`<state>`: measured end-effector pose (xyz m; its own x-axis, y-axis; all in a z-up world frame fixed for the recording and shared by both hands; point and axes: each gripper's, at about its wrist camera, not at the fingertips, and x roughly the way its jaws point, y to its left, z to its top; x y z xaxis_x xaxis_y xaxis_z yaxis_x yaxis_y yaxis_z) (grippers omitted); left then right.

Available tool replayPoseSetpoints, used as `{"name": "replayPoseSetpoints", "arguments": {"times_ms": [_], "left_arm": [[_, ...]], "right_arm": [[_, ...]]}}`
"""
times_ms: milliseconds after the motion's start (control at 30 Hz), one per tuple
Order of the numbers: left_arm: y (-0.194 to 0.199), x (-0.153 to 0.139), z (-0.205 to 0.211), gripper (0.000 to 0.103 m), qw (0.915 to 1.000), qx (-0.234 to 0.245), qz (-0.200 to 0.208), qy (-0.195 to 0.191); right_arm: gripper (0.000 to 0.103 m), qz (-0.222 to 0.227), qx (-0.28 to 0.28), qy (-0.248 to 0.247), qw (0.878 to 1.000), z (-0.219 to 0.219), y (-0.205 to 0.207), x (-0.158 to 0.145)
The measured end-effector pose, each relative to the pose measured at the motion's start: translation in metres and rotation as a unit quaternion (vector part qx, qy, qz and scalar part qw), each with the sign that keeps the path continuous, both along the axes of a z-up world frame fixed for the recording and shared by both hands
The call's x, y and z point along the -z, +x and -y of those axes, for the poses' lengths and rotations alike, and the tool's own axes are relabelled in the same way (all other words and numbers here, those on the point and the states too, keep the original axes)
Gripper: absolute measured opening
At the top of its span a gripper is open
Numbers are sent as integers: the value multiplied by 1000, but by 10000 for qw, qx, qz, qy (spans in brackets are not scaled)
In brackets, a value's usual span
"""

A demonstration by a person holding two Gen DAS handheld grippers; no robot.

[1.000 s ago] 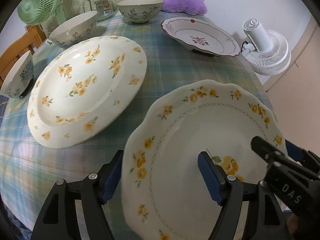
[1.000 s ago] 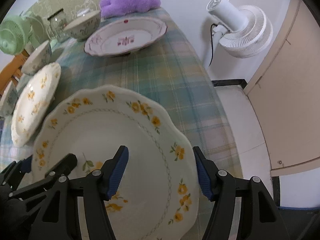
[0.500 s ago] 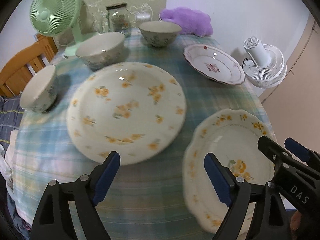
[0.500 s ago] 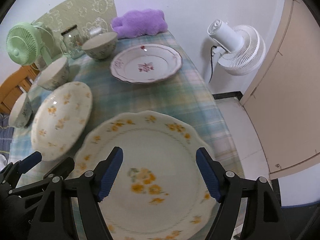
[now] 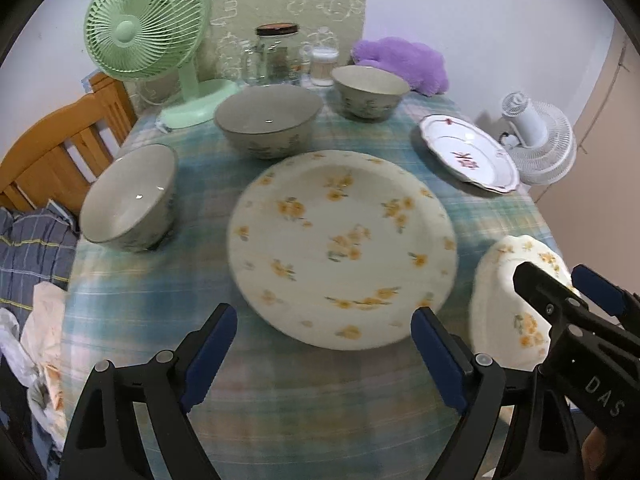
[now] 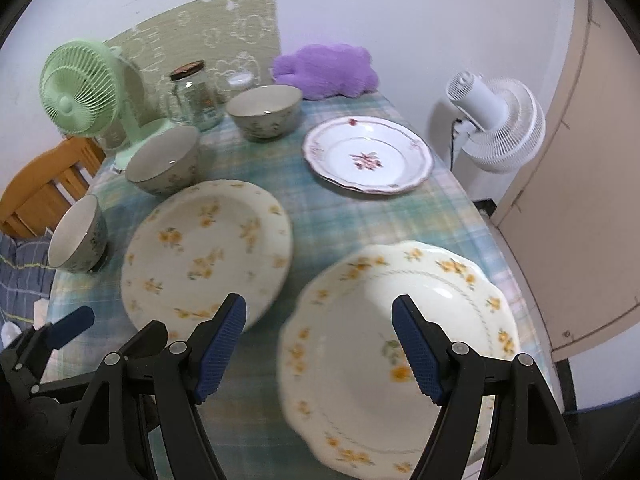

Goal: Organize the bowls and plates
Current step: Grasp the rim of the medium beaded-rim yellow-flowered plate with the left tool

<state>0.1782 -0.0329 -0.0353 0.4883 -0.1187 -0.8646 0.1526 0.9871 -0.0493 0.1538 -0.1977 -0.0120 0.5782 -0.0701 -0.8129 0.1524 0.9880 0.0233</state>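
Both tongs, left [image 5: 324, 354] and right [image 6: 320, 344], wide and empty. Round glazed ceramic plate with yellow flowers [image 5: 340, 248] flat on the checked-cloth desk [image 5: 208, 200], just beside the scalloped yellow-flowered plate [image 6: 400, 344]. Probably heavy, stiff, slippery, breakable; best pinched at the near rim.

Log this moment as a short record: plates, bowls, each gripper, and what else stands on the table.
plates: round yellow-flower plate; scalloped yellow-flower plate; red-flower plate; all apart on the plaid tablecloth
bowls: three, upright, unstacked
left gripper: open, empty
right gripper: open, empty, above scalloped plate
other: green fan, glass jar
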Motion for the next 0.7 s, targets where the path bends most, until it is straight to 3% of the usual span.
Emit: {"name": "replayPoseSetpoints", "arguments": {"times_ms": [400, 700], "left_arm": [[51, 4, -19, 90, 9987, -490, 111, -51], [94, 46, -11, 88, 9962, -825, -175, 213]], "right_arm": [[78, 199, -177, -94, 9996, -30, 56, -6], [78, -128, -485, 6, 9987, -27, 115, 38]]}}
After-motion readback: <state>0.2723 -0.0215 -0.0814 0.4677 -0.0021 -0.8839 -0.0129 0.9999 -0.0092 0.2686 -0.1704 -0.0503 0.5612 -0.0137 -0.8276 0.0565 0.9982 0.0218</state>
